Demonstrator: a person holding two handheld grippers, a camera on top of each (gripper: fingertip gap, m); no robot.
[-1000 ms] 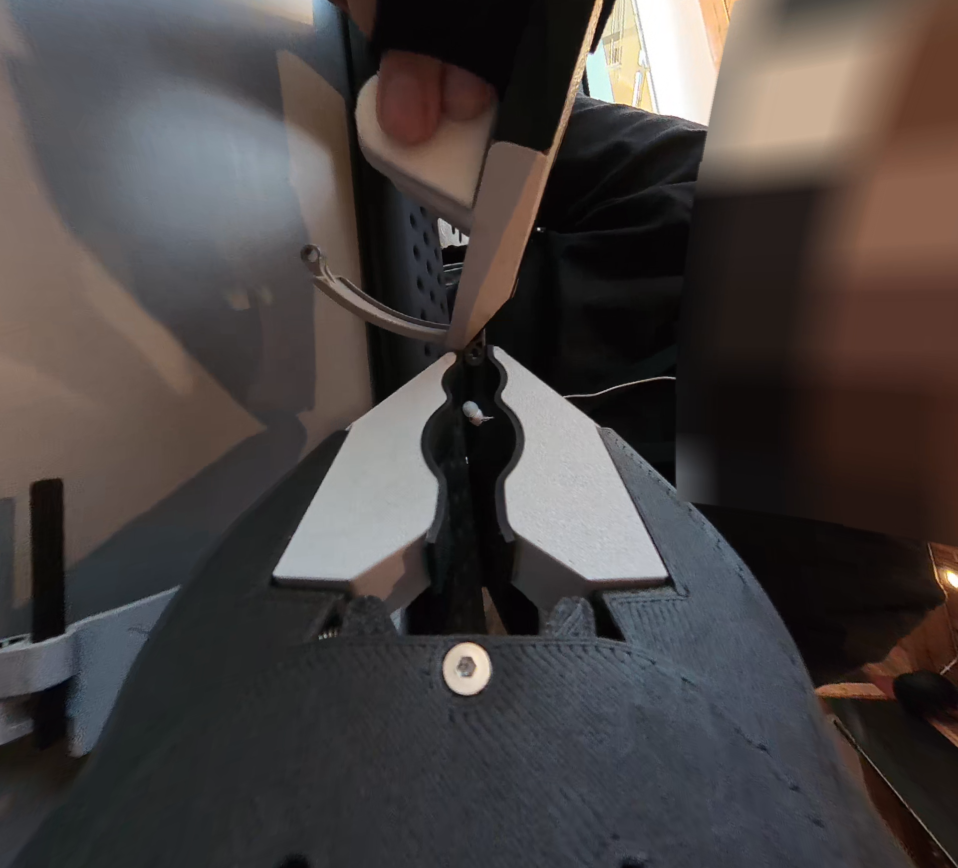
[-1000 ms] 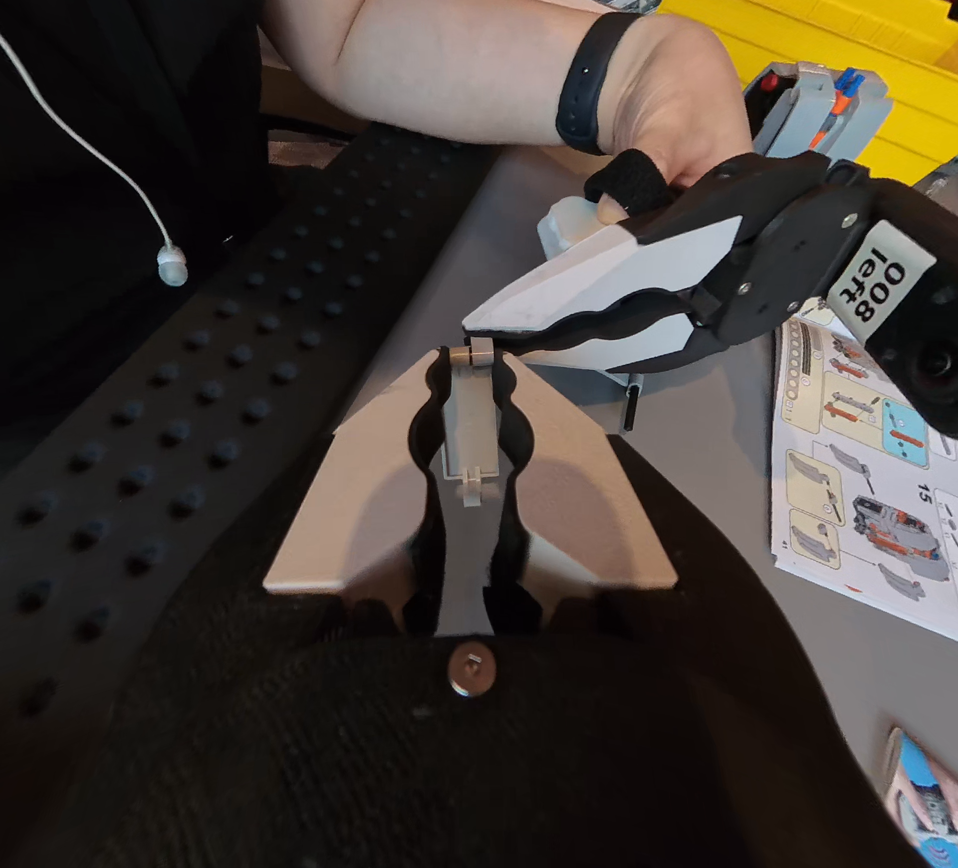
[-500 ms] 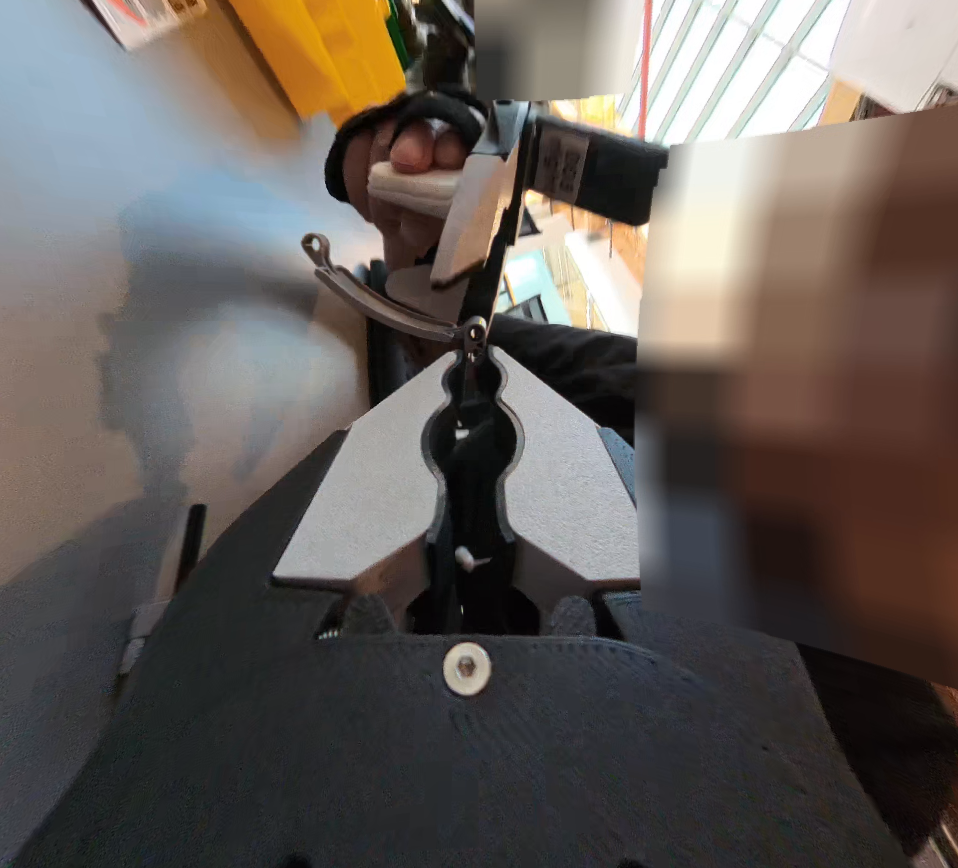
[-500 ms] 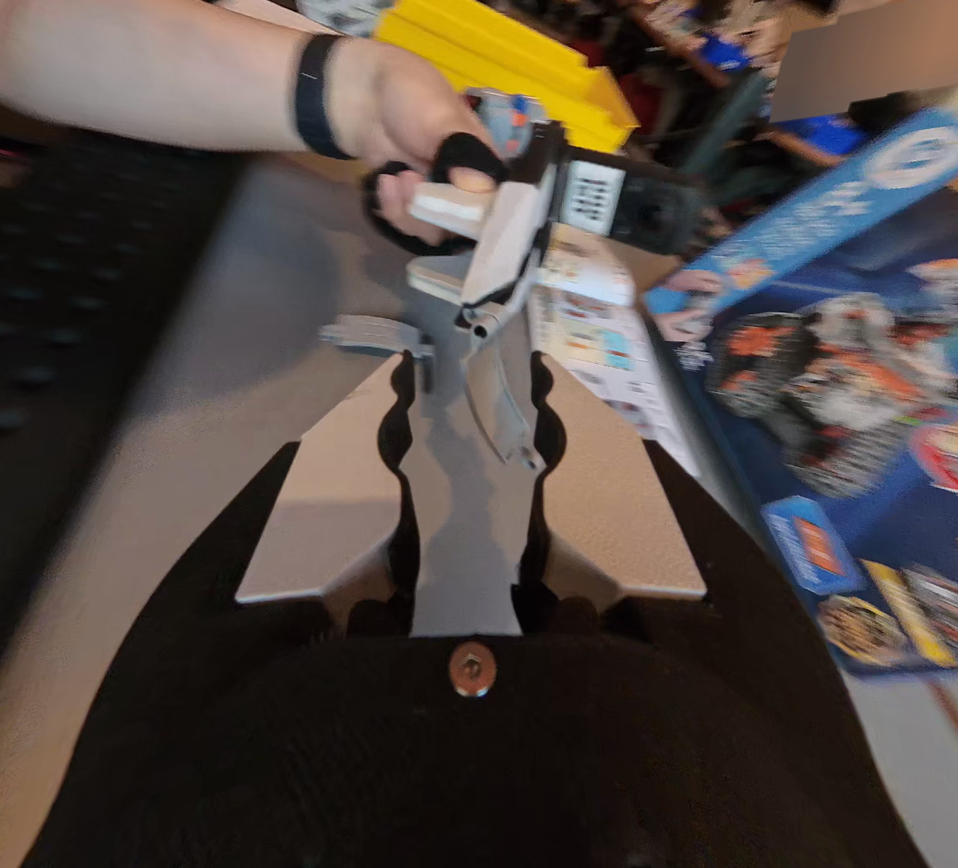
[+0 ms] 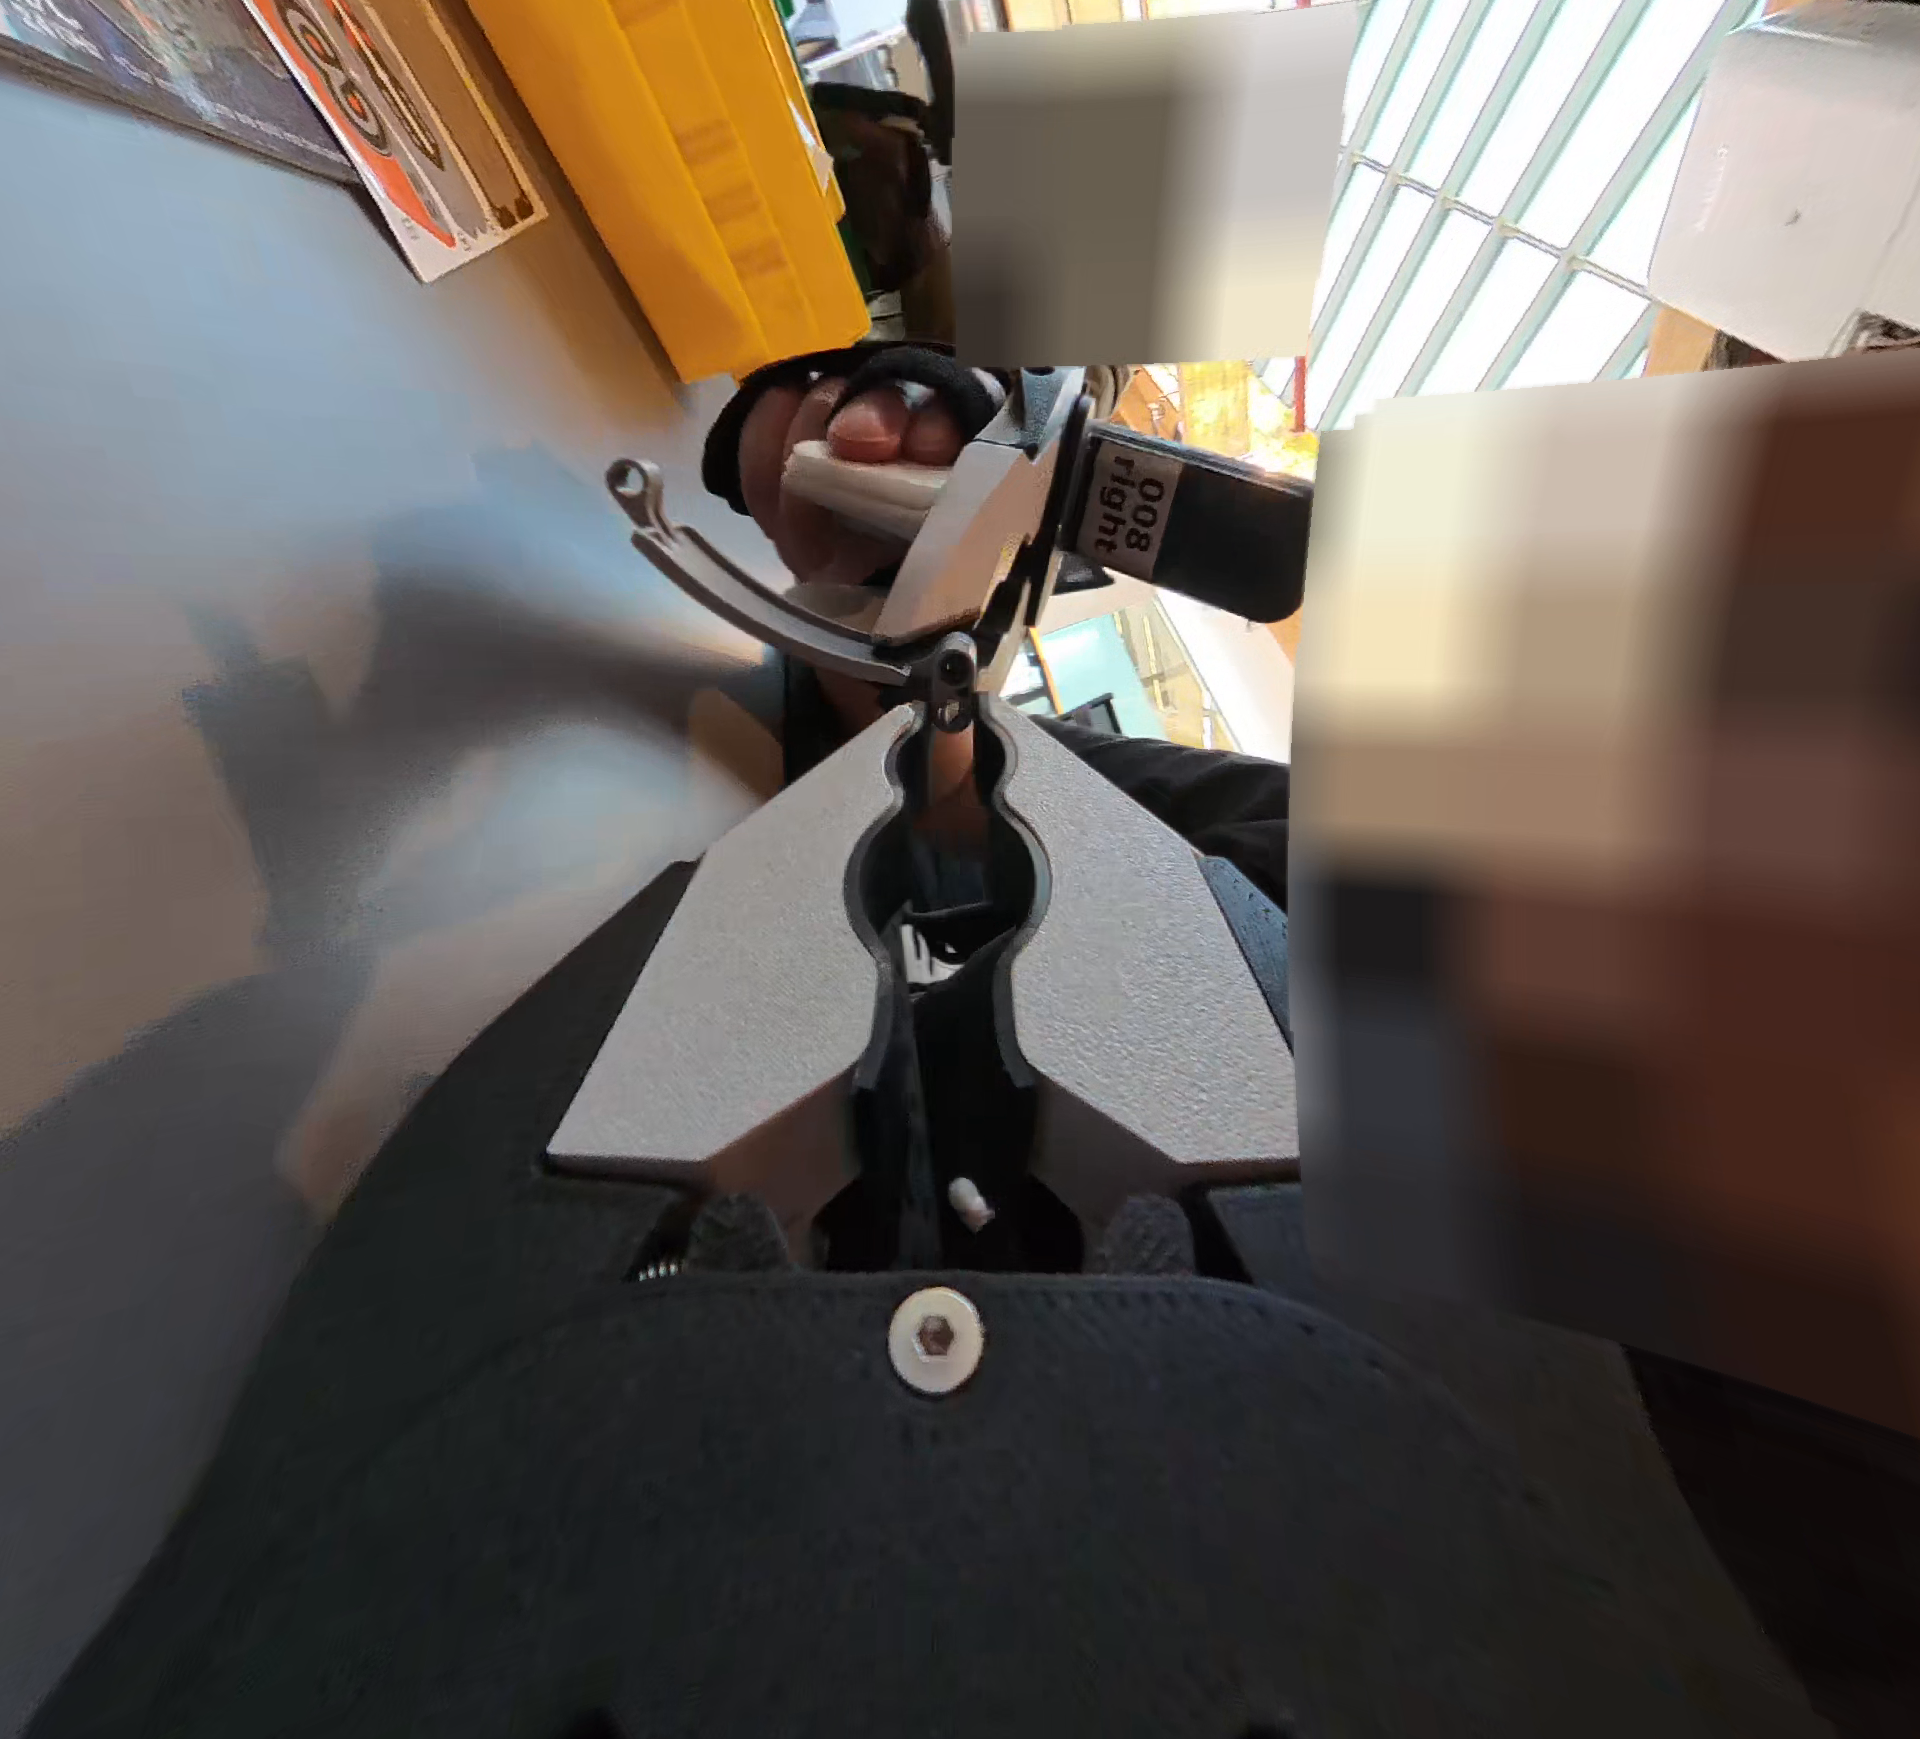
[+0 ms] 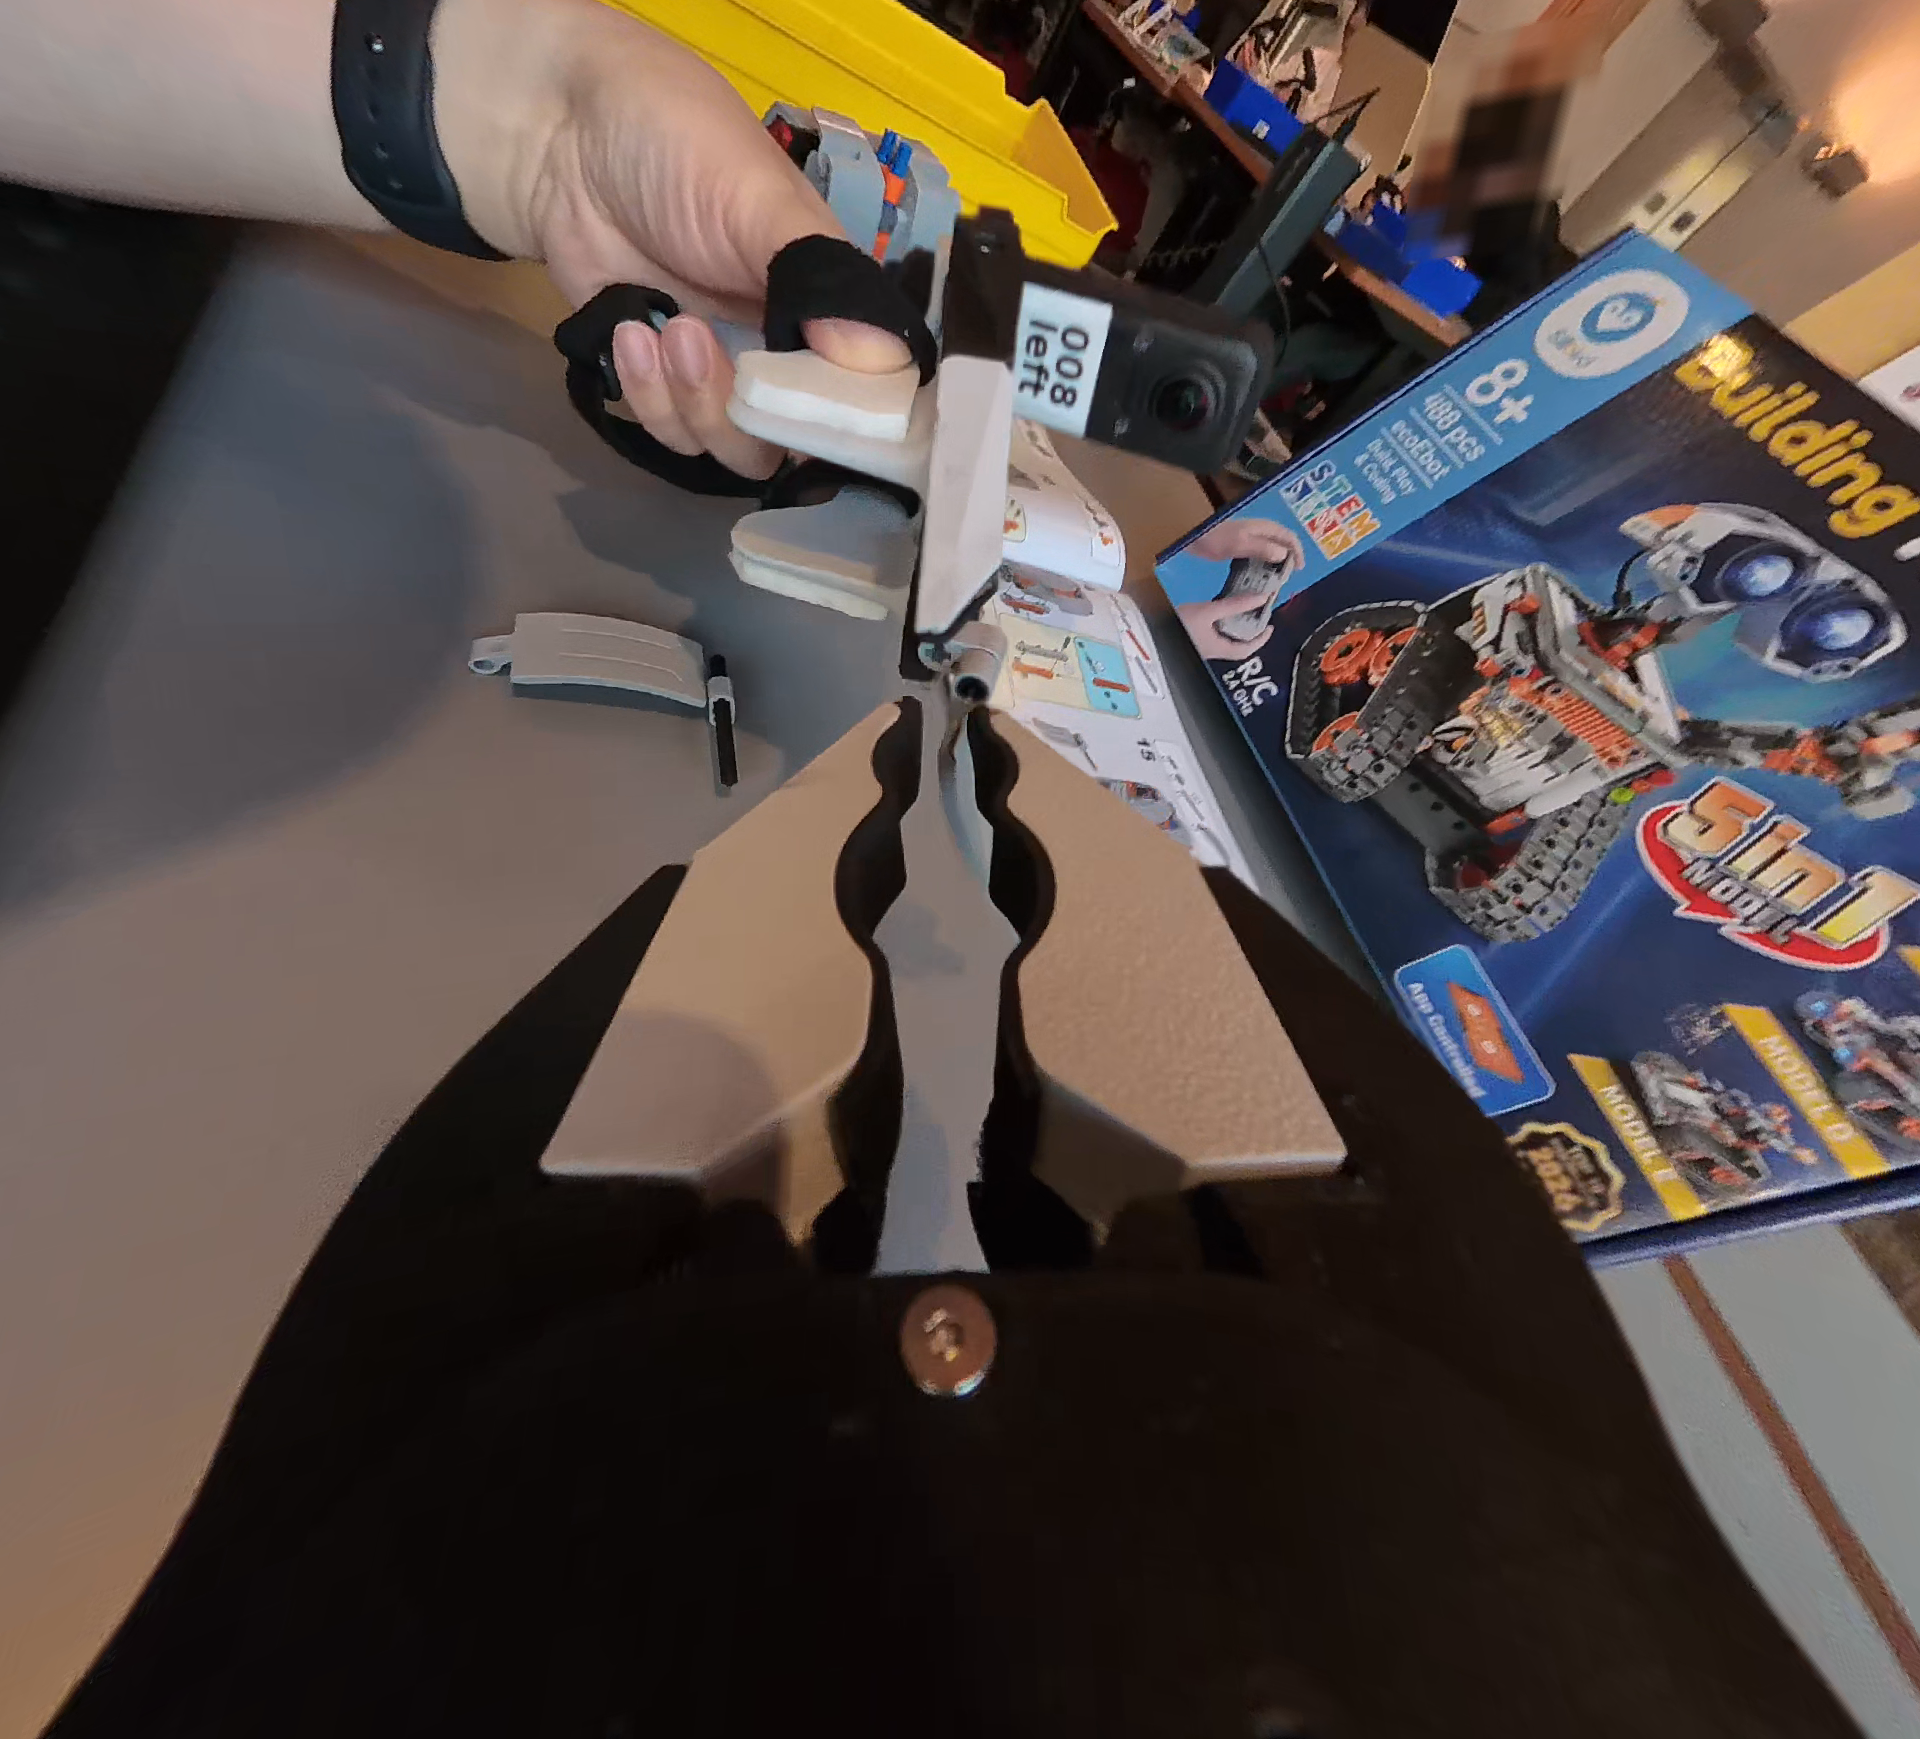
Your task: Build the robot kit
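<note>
My left gripper (image 5: 943, 721) is shut on a small dark pin (image 5: 954, 669) at the end of a curved grey panel (image 5: 727, 583). The panel arcs up and to the left. My right gripper (image 5: 914, 640) meets it from above and clamps the same end. In the right wrist view, my right gripper (image 6: 940, 718) is shut on the panel (image 6: 968, 816), seen edge-on between its fingers. The left gripper (image 6: 935, 650) comes down from above, tip to tip with it, with the pin (image 6: 977, 663) at its tips. All of this is held above the grey table (image 6: 312, 754).
A second curved grey panel (image 6: 603, 666) and a black axle (image 6: 720, 723) lie on the table to the left. An instruction booklet (image 6: 1070, 650) and a blue toy box (image 6: 1558, 702) lie to the right. A yellow bin (image 6: 831, 48) and a part-built grey model (image 6: 873, 172) stand behind.
Both grippers have swung up from near the person's body to over the table. The right jaws, wide apart half a second ago, have closed on the panel. The left has kept its grip.
</note>
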